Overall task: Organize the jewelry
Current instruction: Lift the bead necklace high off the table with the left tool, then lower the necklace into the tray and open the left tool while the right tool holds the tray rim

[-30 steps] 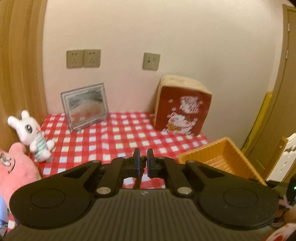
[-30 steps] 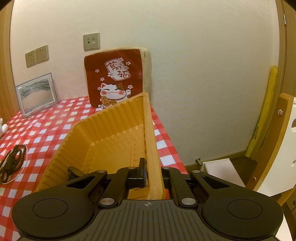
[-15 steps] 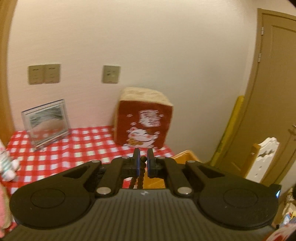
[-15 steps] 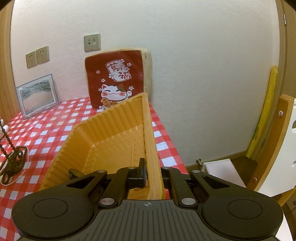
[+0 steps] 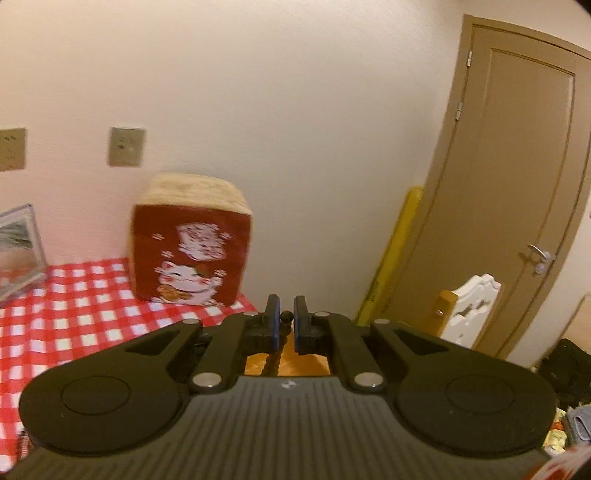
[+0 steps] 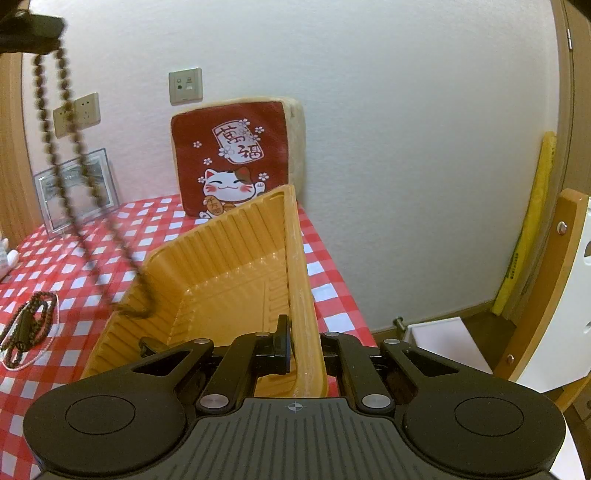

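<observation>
My left gripper (image 5: 286,323) is shut on a dark bead necklace (image 5: 273,356) that hangs down between its pads. In the right wrist view that same left gripper (image 6: 33,35) shows at the top left, and the bead necklace (image 6: 72,177) dangles from it in a long loop whose lower end reaches the left rim of the orange tray (image 6: 221,273). My right gripper (image 6: 299,350) is shut on the tray's right wall, tilting the tray up. More beaded jewelry (image 6: 26,328) lies on the red checked tablecloth (image 6: 51,369) at the left.
A red lucky-cat cushion (image 6: 236,158) leans on the back wall behind the tray. A framed picture (image 6: 79,188) stands at the back left. The table's right edge drops off to a white and wood chair (image 6: 554,295) and a brown door (image 5: 517,184).
The left gripper has swung to the right with the bead necklace, which now hangs over the tray's left rim. The right gripper and the tray have stayed put.
</observation>
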Available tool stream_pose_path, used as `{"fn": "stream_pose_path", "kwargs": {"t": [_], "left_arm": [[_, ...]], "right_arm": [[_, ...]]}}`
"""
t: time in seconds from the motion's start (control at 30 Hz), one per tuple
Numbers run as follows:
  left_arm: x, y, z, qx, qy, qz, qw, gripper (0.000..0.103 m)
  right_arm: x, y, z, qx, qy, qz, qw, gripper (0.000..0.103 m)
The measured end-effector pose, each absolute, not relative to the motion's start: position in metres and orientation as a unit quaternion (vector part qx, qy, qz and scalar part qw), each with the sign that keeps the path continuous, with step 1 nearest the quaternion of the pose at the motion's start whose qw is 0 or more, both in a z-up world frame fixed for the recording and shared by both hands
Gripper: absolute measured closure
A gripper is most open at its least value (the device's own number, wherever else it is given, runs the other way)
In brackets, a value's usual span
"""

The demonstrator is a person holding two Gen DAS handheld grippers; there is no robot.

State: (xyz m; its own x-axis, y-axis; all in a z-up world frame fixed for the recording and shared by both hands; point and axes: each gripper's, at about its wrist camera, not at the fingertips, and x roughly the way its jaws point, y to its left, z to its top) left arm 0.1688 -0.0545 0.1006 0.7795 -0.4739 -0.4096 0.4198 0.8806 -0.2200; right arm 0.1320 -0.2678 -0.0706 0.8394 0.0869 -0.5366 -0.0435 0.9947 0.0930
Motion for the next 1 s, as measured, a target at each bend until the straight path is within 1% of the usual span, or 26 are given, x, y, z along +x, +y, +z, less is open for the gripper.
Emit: {"fn": "stream_pose_path", "kwargs": {"t": [0.13,0.33,0.57,0.87,0.9,0.97,1.0], "left_arm": [[0.184,-0.070,0.081,-0.072,0.257,-0.256,0.929,0.097],[0.206,-0.088,0.033,-0.084,0.330,-0.261,0.903,0.097],[0.215,-0.097,-0.019,-0.086,0.393,-0.252,0.880,0.097],[0.219,-0.096,-0.061,-0.095,0.443,-0.227,0.862,0.096],[0.219,-0.096,-0.063,-0.093,0.446,-0.225,0.861,0.094],[0.219,-0.096,-0.066,-0.088,0.451,-0.218,0.861,0.077],[0.219,-0.096,-0.067,-0.086,0.453,-0.215,0.861,0.073]], "right_arm": [[0.132,-0.268,-0.071,0.039,0.281,0.034,0.958,0.097],[0.133,-0.268,-0.071,0.040,0.283,0.034,0.958,0.097],[0.135,-0.269,-0.071,0.042,0.284,0.034,0.957,0.097],[0.135,-0.271,-0.072,0.044,0.284,0.034,0.957,0.097],[0.135,-0.271,-0.072,0.044,0.284,0.034,0.957,0.097],[0.136,-0.271,-0.073,0.045,0.285,0.034,0.957,0.097],[0.136,-0.271,-0.073,0.045,0.285,0.034,0.957,0.097]]}}
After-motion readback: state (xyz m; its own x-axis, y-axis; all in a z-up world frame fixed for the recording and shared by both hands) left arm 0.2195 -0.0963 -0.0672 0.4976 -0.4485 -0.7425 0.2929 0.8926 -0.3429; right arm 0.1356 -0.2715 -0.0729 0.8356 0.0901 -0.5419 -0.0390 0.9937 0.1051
